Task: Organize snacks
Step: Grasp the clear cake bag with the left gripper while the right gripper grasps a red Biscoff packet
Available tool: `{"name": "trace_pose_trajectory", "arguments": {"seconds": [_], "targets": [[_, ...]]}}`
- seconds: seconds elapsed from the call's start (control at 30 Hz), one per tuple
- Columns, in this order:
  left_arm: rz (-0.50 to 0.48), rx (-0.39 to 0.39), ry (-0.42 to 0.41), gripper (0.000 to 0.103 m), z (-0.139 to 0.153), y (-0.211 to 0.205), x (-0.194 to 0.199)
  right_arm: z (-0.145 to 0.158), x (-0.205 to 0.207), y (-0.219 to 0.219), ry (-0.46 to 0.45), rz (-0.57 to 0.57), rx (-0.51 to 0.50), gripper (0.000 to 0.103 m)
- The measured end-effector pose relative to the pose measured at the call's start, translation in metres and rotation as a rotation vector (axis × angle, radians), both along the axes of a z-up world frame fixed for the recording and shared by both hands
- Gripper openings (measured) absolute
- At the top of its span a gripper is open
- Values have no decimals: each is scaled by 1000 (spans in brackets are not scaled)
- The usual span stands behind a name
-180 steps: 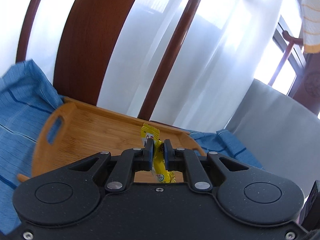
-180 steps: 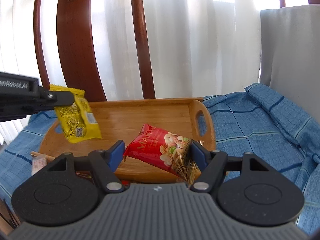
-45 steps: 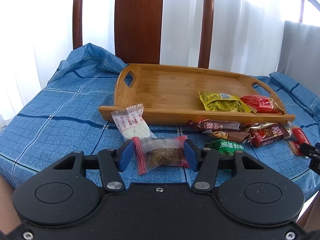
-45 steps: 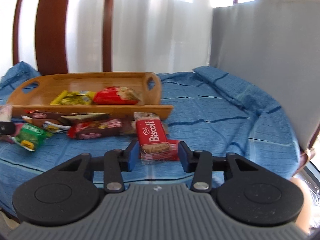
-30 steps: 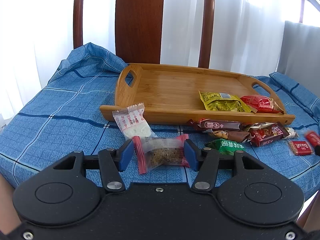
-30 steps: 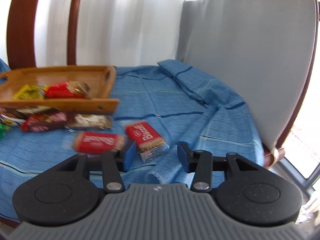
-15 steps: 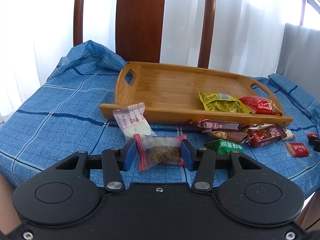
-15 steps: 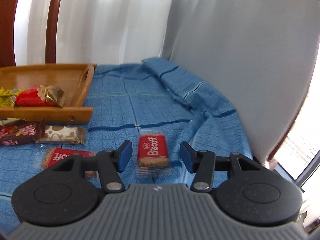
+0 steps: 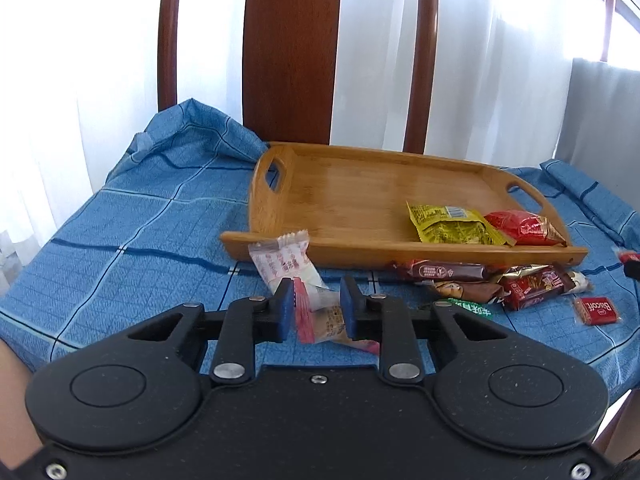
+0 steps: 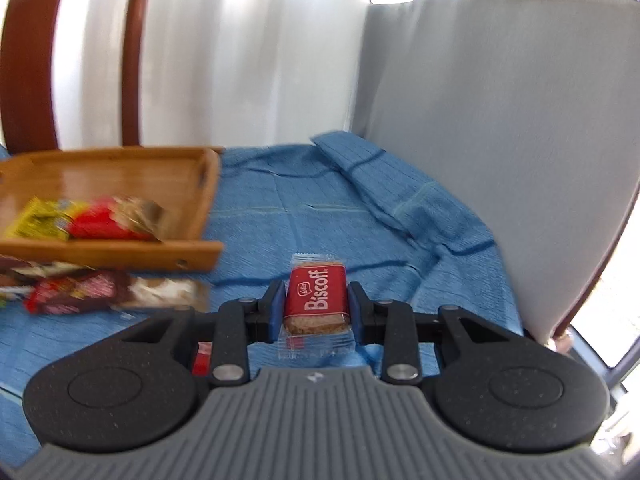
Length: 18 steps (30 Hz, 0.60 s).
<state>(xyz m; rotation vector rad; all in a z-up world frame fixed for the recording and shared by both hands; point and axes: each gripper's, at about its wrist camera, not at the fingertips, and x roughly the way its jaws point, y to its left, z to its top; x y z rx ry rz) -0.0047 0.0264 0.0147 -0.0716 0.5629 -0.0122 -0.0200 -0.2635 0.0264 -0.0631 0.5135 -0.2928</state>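
In the left wrist view my left gripper (image 9: 316, 286) has its jaws closing on a clear cake packet with red ends (image 9: 326, 322), which is crumpled between the pads. A white packet with red print (image 9: 282, 264) lies just beyond it, against the bamboo tray (image 9: 360, 184). Inside the tray lie a yellow packet (image 9: 448, 226) and a red packet (image 9: 520, 226). My right gripper (image 10: 316, 288) is shut on a red Biscoff packet (image 10: 316, 300), held a little above the blue cloth, to the right of the tray (image 10: 120, 176).
Several wrapped bars (image 9: 448, 272) and a green packet (image 9: 468, 307) lie along the tray's front edge, and a second Biscoff (image 9: 596, 310) lies farther right. A wooden chair back (image 9: 292, 48) stands behind the tray. A grey padded chair back (image 10: 500, 140) rises at the right.
The left jaws have narrowed and squeezed the clear packet. The right jaws have shut on the Biscoff packet, which was lying free between them, and raised it slightly.
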Motion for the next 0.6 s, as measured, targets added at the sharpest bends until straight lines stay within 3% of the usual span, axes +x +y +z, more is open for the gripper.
{"name": "trace_pose_trajectory", "arguments": {"seconds": [0.07,0.1,0.13,0.47,0.6], "targets": [[17,5,7,37,-1,1,-1,4,-1,6,-12,24,14,38],[19,7,10,48,-2,0,-1,6,0,10,-16,35,16,38],[14,7,6,51,-4,0,-2,7,0,14,-21,48,20,38],[-13,54,44,60,-21,-21,9,12,-1,54,-37,189,55,38],[-23,49,44,49,-24,-23,12,11,0,65,-32,223,76,38]]}}
